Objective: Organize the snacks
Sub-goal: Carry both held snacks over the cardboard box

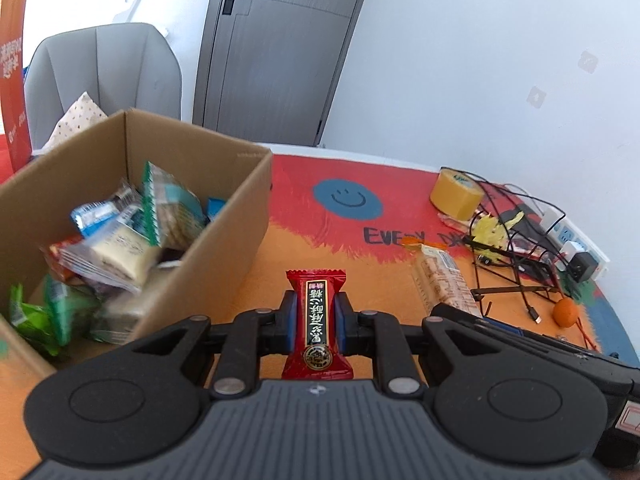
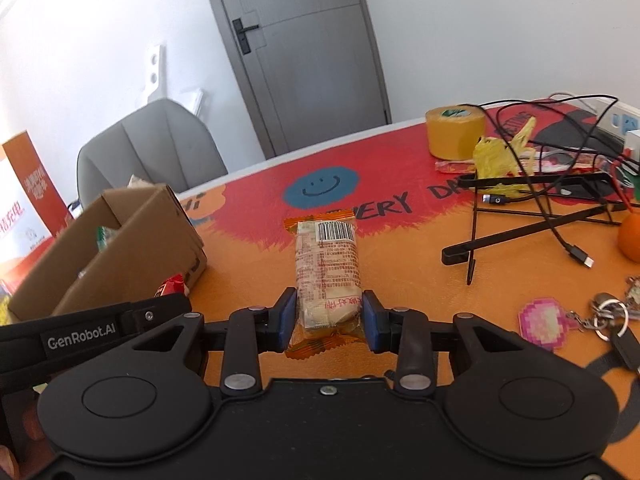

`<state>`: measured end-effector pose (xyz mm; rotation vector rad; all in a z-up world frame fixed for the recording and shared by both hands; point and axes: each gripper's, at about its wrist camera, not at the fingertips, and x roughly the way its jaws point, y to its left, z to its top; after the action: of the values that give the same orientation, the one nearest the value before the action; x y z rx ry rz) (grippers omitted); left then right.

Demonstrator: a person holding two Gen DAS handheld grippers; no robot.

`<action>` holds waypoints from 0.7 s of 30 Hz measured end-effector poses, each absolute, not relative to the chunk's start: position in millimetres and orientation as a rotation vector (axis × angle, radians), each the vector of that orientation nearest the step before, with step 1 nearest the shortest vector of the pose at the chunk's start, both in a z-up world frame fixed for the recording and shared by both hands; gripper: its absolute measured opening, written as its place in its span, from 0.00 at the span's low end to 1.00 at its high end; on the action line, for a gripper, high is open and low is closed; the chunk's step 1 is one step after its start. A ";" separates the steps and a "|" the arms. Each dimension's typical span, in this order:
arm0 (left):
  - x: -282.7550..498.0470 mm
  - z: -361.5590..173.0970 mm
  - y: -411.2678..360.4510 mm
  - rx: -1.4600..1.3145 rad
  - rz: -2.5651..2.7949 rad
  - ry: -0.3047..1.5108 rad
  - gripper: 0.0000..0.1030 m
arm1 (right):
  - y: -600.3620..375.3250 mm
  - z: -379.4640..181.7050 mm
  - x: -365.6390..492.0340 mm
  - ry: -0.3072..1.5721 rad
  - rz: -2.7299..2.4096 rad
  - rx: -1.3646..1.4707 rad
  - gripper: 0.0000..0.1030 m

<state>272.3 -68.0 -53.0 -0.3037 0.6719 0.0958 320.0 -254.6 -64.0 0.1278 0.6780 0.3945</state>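
My left gripper (image 1: pixel 316 314) is shut on a red candy packet (image 1: pixel 317 320) with a black label, held above the orange mat just right of a cardboard box (image 1: pixel 240 236). The box holds several wrapped snacks (image 1: pixel 120 248). My right gripper (image 2: pixel 329 316) is shut on a clear and orange biscuit packet (image 2: pixel 326 268), which also shows in the left wrist view (image 1: pixel 442 280). The box shows in the right wrist view (image 2: pixel 132 240) at the left, with the red packet's end (image 2: pixel 173 284) beside it.
A roll of yellow tape (image 2: pixel 454 132), yellow wrapper scraps (image 2: pixel 500 156), black cables and a black stand (image 2: pixel 532 216), an orange fruit (image 2: pixel 632 236), keys with a pink fob (image 2: pixel 548 322) and a power strip (image 1: pixel 572 236) lie at the right. A grey chair (image 1: pixel 104 76) stands behind the table.
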 end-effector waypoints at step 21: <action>238.1 0.2 -13.1 -0.291 0.087 0.564 0.17 | -215.0 -17.2 287.9 0.583 0.446 0.142 0.34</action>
<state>238.1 -13.1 0.2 -0.2907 0.5635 0.0874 287.9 -215.0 -17.2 0.1421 0.5832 0.4463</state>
